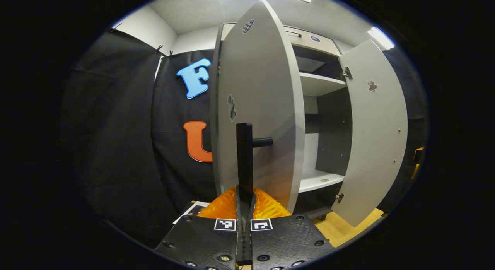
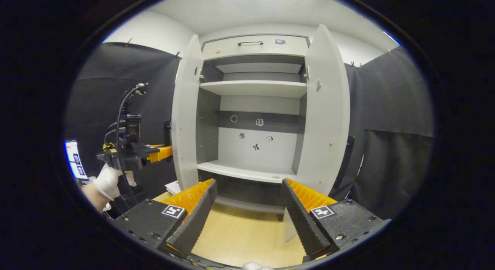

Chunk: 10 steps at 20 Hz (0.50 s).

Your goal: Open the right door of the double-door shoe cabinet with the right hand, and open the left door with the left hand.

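Up close, my left gripper (image 1: 245,208) is clamping its fingers on the black bar handle (image 1: 244,161) of the left door (image 1: 255,107), which is standing wide open. My right gripper (image 2: 247,208) is hanging with its fingers spread wide, holding nothing, in front of the shoe cabinet (image 2: 255,107). From the right gripper view I am seeing both doors swung out, including the right door (image 2: 325,107), bare shelves inside, and a gloved hand (image 2: 110,181) holding the left gripper beside the left door; the handle itself is hard to make out there.
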Each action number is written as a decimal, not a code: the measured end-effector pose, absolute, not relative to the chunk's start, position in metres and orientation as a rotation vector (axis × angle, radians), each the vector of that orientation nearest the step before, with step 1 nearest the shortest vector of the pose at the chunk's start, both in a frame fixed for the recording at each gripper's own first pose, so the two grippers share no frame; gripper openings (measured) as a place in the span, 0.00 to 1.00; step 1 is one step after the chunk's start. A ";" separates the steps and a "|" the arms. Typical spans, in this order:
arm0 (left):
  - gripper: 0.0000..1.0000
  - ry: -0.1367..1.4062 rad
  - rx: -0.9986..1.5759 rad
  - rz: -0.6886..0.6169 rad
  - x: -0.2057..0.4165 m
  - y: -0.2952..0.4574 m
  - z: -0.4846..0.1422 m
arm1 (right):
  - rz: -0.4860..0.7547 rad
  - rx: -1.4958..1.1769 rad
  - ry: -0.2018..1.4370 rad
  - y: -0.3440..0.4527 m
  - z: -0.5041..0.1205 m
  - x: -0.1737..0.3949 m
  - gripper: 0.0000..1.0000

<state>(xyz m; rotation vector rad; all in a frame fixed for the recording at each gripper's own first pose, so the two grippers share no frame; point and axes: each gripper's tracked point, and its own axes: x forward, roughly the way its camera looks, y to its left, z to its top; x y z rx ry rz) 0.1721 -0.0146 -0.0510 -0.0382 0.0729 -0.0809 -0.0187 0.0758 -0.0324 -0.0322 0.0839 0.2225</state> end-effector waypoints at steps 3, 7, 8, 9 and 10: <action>0.00 0.077 -0.013 -0.051 0.168 0.010 -0.051 | 0.239 -0.035 0.088 0.087 -0.033 -0.019 1.00; 0.00 0.073 -0.022 -0.030 0.174 0.038 -0.053 | 0.257 -0.043 0.086 0.099 -0.031 -0.018 1.00; 0.00 0.075 -0.015 -0.028 0.175 0.045 -0.053 | 0.257 -0.042 0.085 0.100 -0.031 -0.018 1.00; 0.00 0.066 -0.025 -0.046 0.176 0.049 -0.053 | 0.255 -0.039 0.086 0.101 -0.031 -0.017 1.00; 0.00 0.069 -0.039 -0.061 0.177 0.051 -0.055 | 0.255 -0.036 0.088 0.101 -0.031 -0.016 1.00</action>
